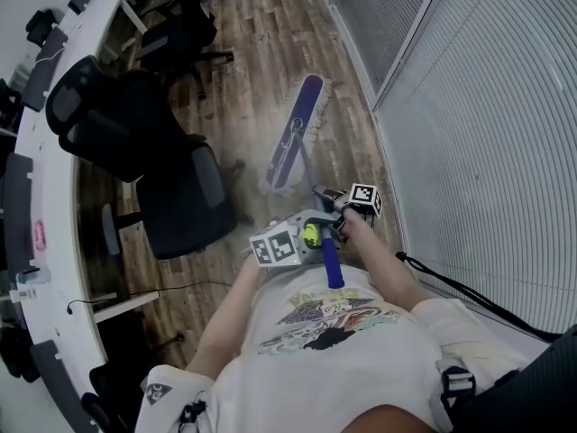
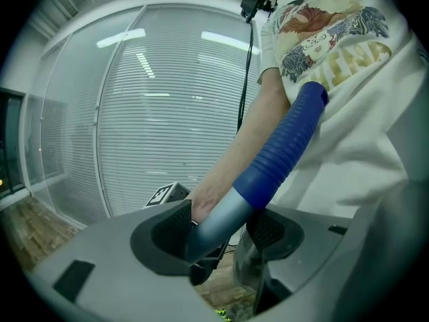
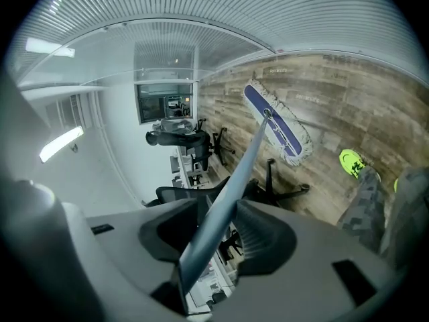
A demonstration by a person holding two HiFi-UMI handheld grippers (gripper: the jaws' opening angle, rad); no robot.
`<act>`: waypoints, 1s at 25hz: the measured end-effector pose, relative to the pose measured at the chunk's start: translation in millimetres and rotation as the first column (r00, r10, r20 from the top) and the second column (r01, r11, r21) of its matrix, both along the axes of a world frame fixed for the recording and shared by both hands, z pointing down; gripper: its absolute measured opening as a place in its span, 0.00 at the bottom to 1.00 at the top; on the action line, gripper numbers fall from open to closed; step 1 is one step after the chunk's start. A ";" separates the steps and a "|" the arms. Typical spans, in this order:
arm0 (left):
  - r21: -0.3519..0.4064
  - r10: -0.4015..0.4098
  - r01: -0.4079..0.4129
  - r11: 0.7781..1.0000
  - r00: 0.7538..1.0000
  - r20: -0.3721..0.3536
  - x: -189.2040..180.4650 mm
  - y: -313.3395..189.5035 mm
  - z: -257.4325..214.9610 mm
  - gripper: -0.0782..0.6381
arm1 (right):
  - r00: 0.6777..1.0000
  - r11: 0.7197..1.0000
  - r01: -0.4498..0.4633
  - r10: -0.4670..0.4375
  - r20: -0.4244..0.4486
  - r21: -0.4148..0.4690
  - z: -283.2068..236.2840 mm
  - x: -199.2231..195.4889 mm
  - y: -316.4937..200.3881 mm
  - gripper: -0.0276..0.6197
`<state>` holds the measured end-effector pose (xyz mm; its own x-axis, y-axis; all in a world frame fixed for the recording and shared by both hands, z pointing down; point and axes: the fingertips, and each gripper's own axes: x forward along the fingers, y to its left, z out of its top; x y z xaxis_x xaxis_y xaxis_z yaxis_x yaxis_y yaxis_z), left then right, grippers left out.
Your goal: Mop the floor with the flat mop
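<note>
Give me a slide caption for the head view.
The left gripper and right gripper clamp the mop handle; flat mop head on wooden floor.

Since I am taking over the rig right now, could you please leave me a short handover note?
Left hand-held gripper: shut on the mop handle, just below its blue grip.
Right hand-held gripper: shut on the same handle, further down.
Mop head: flat on the wooden floor ahead, between the glass wall and the office chairs.
Done: cannot tell how much is mopped.
Left: mop the floor.
</note>
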<state>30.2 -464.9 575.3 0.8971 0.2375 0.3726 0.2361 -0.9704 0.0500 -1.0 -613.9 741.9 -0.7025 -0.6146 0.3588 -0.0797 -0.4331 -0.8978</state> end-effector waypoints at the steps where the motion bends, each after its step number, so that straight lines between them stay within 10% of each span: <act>1: -0.002 0.000 0.000 1.000 1.000 0.001 0.6 4.0 -1.9 0.43 | 1.000 1.000 0.000 0.000 0.003 -0.002 -1.8 -0.1 4.4 0.33; 25: 0.011 -0.003 0.002 1.000 0.997 0.076 54.3 311.4 7.7 0.43 | 0.999 1.000 0.008 -0.008 0.039 -0.013 4.9 48.4 313.1 0.33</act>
